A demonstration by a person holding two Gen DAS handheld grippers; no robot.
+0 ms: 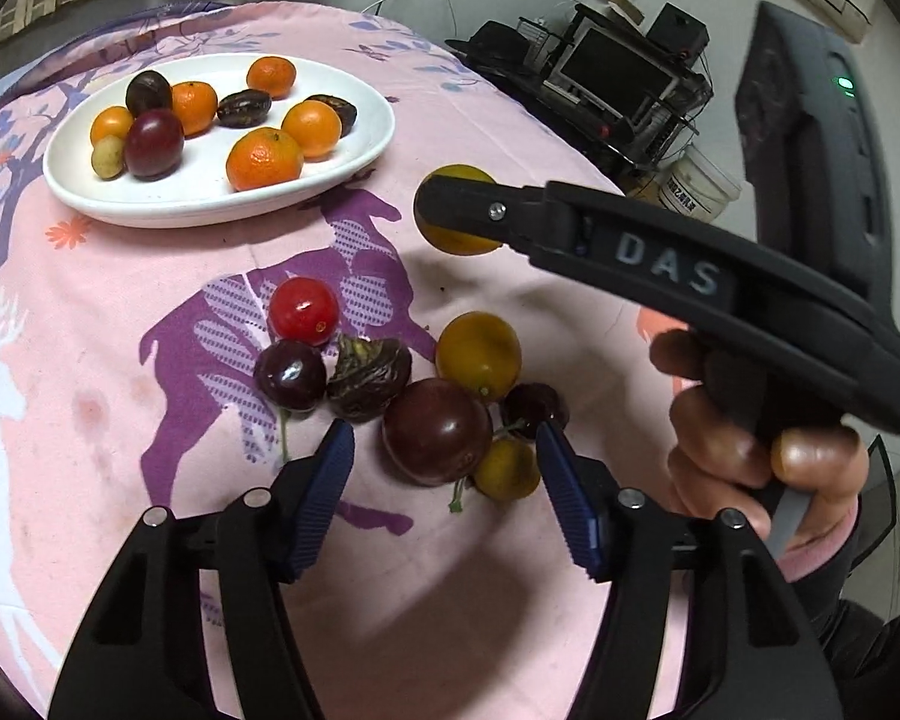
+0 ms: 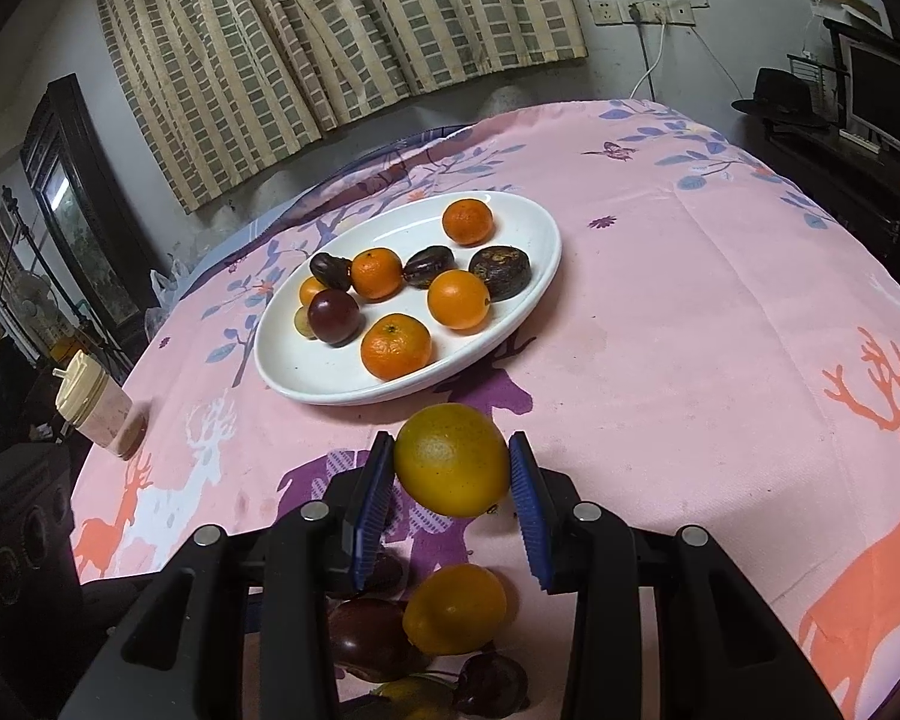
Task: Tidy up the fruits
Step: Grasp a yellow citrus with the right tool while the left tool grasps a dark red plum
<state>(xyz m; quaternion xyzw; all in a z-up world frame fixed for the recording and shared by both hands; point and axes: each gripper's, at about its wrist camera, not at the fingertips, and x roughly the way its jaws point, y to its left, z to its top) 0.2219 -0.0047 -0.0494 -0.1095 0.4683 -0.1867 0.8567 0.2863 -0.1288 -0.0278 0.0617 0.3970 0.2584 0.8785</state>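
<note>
Held fruit: a yellow-orange citrus fruit [image 2: 452, 459] sits between the two blue pads of the right hand-held gripper [image 2: 453, 480], lifted clear of the cloth, in front of the plate.
Right hand-held gripper: closed on this fruit, both pads pressing its sides; in the left wrist view a person's hand [image 1: 750, 438] grips its handle.
Loose fruits: a small cluster lies on the pink tablecloth [image 1: 150, 276] near the left hand-held gripper [image 1: 444, 444]; a red cherry tomato [image 1: 303, 310], a dark cherry [image 1: 289, 374], a wrinkled dark fruit [image 1: 369, 377], a yellow round fruit [image 1: 478, 355], a large dark purple fruit [image 1: 437, 431] and a smaller yellow one [image 1: 506, 469] touching it.
Left hand-held gripper: partly open, holding nothing; the large dark purple fruit is just ahead between the blue fingertips, but the pads do not touch it.
Plate: a white oval plate [image 2: 528, 294] farther back on the worktop holds several oranges [image 2: 395, 345] and dark fruits, among them a purple one [image 2: 333, 316].
Surroundings: a lidded cup [image 2: 93, 405] near the worktop edge, checked curtains [image 2: 330, 30] behind.
</note>
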